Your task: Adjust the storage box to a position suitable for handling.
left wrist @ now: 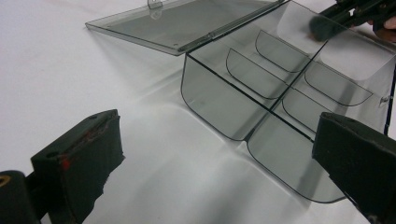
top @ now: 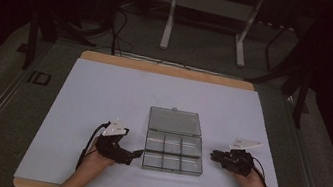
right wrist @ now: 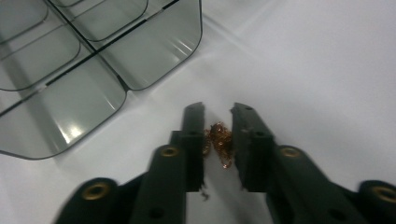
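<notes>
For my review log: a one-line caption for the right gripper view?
Right gripper pinches a small coppery chain beside the open clear box.

1. The copper-coloured chain is largely hidden between the jaws of the right gripper; its full length cannot be told.
2. The clear compartment box is cut off by the top and left edges of the right gripper view.
3. In the left gripper view, the right gripper is blurred and cropped at the top right corner.
</notes>
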